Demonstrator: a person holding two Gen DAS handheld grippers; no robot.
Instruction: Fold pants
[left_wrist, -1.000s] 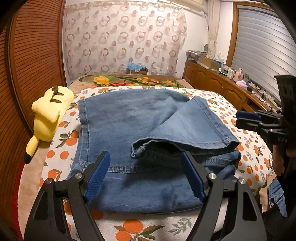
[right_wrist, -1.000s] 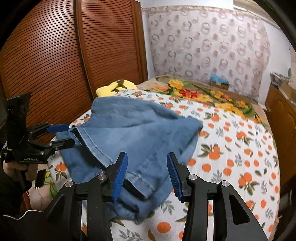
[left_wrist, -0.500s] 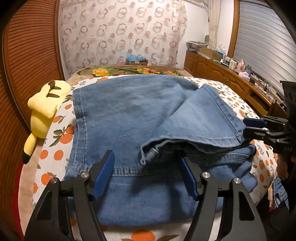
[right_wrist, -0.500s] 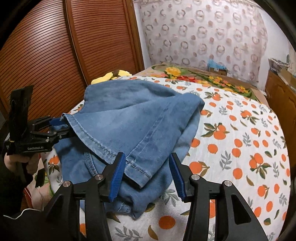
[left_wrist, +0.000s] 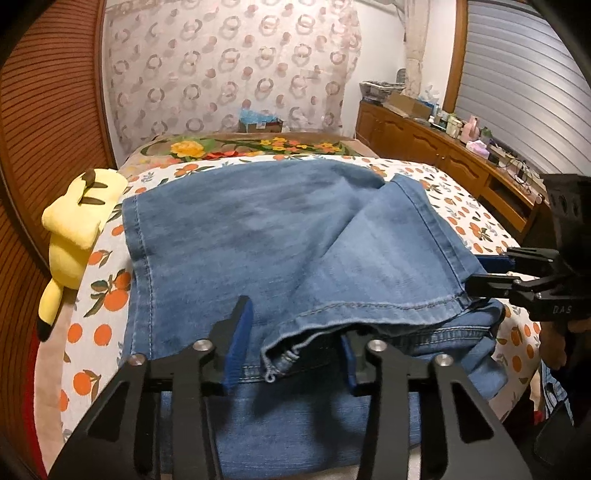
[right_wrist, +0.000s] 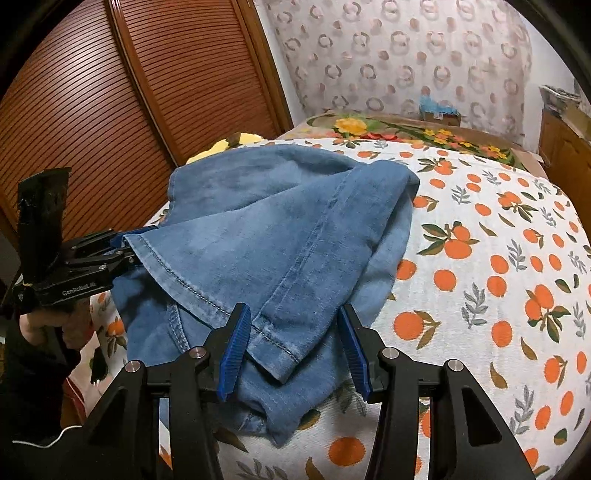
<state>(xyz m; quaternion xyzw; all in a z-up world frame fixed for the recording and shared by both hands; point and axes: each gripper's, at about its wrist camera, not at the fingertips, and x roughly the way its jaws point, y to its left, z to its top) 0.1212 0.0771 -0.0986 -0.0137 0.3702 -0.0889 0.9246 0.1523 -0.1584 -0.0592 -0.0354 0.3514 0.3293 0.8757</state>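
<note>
Blue denim pants (left_wrist: 280, 236) lie folded on the bed, with a leg hem (left_wrist: 332, 317) turned over on top near the front edge. My left gripper (left_wrist: 293, 345) is open, its blue pads on either side of the hem's left corner, the right pad under the cloth. My right gripper (right_wrist: 291, 350) is open around the hem's other corner (right_wrist: 280, 343). Each gripper shows in the other's view, the right one in the left wrist view (left_wrist: 491, 275) and the left one in the right wrist view (right_wrist: 125, 247), at opposite ends of the hem.
The bed (right_wrist: 480, 258) has an orange-print sheet. A yellow plush toy (left_wrist: 74, 232) lies at the left edge by the slatted wooden wardrobe (right_wrist: 129, 110). A wooden dresser (left_wrist: 443, 155) with clutter stands on the right. A floral blanket (left_wrist: 240, 146) lies at the far end.
Both grippers have moved forward onto the folded leg hem and now straddle its two corners. The jaws have narrowed slightly around the cloth.
</note>
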